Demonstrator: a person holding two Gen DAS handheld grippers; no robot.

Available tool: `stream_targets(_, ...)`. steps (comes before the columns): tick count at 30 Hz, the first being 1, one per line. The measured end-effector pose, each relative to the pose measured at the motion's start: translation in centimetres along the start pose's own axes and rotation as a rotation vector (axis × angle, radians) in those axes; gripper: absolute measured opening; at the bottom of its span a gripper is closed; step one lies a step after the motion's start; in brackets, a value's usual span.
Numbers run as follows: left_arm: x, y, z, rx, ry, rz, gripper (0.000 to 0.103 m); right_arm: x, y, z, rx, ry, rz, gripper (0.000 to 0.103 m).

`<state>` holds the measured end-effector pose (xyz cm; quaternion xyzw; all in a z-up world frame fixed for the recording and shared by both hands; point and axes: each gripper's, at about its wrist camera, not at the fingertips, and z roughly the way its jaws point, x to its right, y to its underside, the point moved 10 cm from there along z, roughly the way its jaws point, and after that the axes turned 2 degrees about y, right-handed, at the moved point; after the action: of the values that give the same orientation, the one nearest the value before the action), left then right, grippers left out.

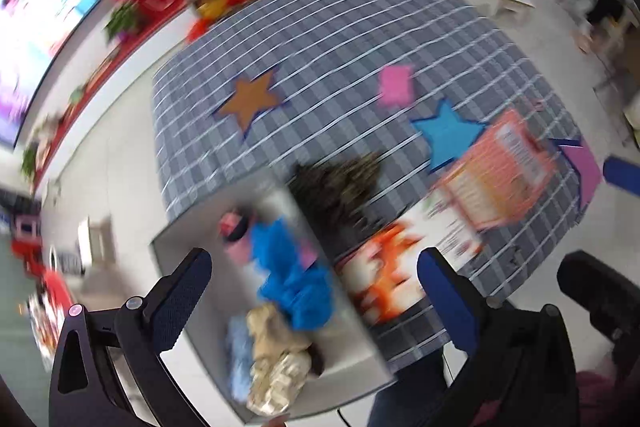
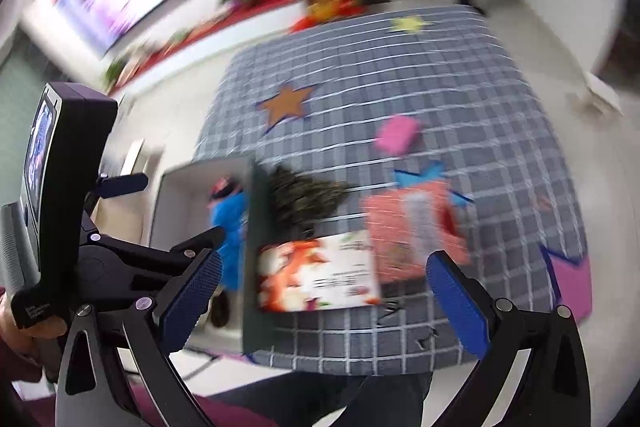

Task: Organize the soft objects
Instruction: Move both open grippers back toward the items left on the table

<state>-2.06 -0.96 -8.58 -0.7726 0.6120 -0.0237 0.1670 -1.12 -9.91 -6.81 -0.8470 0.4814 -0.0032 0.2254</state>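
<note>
Both tongs spread wide, left (image 1: 314,291), right (image 2: 324,297), above toy-filled box (image 1: 360,373).

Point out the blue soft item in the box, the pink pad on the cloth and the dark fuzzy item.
blue soft item (image 1: 294,279), left wrist view, middle of its bulk.
pink pad (image 1: 396,85), left wrist view, centre of top face.
dark fuzzy item (image 2: 306,197), right wrist view, centre.

Motion blur smears both views. The dark fuzzy object (image 1: 336,183) on the tabletop (image 1: 340,39) is too blurred to identify. The blue soft item (image 1: 294,279) and beige bundle (image 1: 276,359) in the white box (image 1: 360,371) lack clear outlines. Printing on the orange-and-white package (image 2: 320,273) is unreadable.
</note>
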Motion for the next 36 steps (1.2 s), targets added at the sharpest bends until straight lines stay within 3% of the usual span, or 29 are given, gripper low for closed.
stream_targets(9,9.8,-5.0,0.4,0.01,0.057,0.191,0.103,12.4,1.8,-3.3,0.111,0.108,0.413,0.103)
stream_targets(15,12.4,-6.5,0.5,0.01,0.051,0.222,0.103,16.2,3.4,-3.5,0.101,0.117,0.532,0.103)
stream_targets(23,11.9,-7.1,0.9,0.006,0.04,0.195,0.103,17.5,4.2,-2.5,0.063,0.096,0.572,0.103)
stream_targets(30,9.9,-6.5,1.7,-0.028,0.031,0.121,0.103,17.8,4.0,-1.2,0.017,0.08,0.57,0.103)
stream_targets(36,8.0,-6.8,1.1,0.003,0.038,0.032,0.103,20.1,4.1,-1.2,-0.01,0.077,0.612,0.103)
